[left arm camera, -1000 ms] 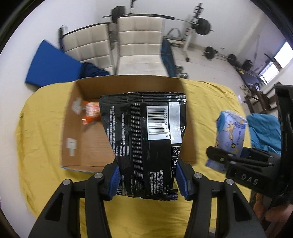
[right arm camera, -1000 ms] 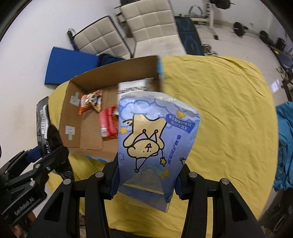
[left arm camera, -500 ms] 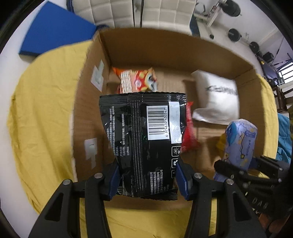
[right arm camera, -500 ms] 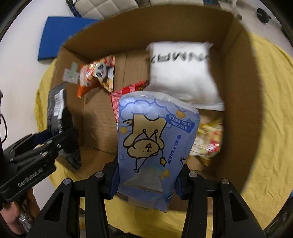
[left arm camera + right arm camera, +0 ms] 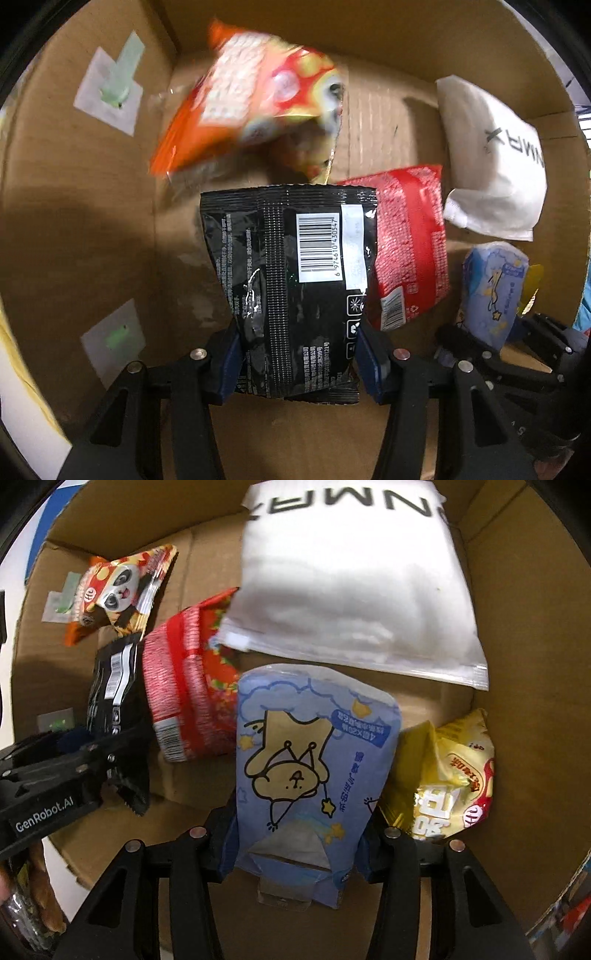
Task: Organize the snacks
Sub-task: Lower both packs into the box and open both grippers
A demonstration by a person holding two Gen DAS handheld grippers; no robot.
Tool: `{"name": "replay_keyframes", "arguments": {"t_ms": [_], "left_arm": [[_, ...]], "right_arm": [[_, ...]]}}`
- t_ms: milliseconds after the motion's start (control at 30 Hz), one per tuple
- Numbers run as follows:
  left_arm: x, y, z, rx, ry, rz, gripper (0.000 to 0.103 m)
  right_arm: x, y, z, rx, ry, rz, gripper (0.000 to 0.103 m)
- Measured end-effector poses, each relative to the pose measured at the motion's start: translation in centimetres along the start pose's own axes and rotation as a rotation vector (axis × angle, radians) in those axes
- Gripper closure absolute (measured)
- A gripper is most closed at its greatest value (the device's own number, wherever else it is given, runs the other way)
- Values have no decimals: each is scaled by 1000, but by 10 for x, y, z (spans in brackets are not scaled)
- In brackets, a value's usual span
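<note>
Cardboard box [image 5: 92, 229] now filling both views, where a second ago sat well ahead on the yellow-covered table. Left gripper [image 5: 301, 358] down inside, fingers [image 5: 231, 354] pinched on black snack packet [image 5: 295, 280], just beside red packet [image 5: 410, 243] and below orange panda packet [image 5: 251, 99]. Right gripper [image 5: 295, 843] likewise lowered in, clamped on blue tissue pack [image 5: 314, 760], between red packet and yellow snack bag [image 5: 450, 775], under white pouch [image 5: 351, 579]. Both items seemingly hanging just above the box floor, not yet let go. Probably near release; remaining step likely opening over bare cardboard.
</note>
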State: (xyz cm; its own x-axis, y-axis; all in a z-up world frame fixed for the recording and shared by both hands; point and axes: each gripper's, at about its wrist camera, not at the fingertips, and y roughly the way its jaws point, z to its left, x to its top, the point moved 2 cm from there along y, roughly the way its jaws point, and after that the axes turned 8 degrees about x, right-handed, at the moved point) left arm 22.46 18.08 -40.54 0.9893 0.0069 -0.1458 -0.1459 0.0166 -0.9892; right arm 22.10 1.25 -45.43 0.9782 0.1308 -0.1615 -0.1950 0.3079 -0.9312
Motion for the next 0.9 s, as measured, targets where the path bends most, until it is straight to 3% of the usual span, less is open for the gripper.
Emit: {"name": "replay_keyframes", "arguments": {"t_ms": [133, 333, 667, 767, 833, 900], "left_arm": [[-2, 7, -2, -7, -13, 30, 52], [-4, 2, -3, 1, -24, 41, 48], [-25, -48, -3, -14, -39, -78, 48], [-33, -64, -4, -11, -36, -133, 48], [-41, -80, 3, -3, -40, -180, 38], [-51, -91, 3, 14, -43, -223, 21]], "right_arm": [[1, -1, 2, -17, 8, -8, 48], [1, -4, 15, -45, 0, -19, 36], [-9, -46, 42, -72, -23, -71, 28], [-18, -71, 47, -82, -23, -108, 14], [-21, -84, 50, -87, -22, -138, 12], [-25, -95, 51, -96, -19, -160, 12]]}}
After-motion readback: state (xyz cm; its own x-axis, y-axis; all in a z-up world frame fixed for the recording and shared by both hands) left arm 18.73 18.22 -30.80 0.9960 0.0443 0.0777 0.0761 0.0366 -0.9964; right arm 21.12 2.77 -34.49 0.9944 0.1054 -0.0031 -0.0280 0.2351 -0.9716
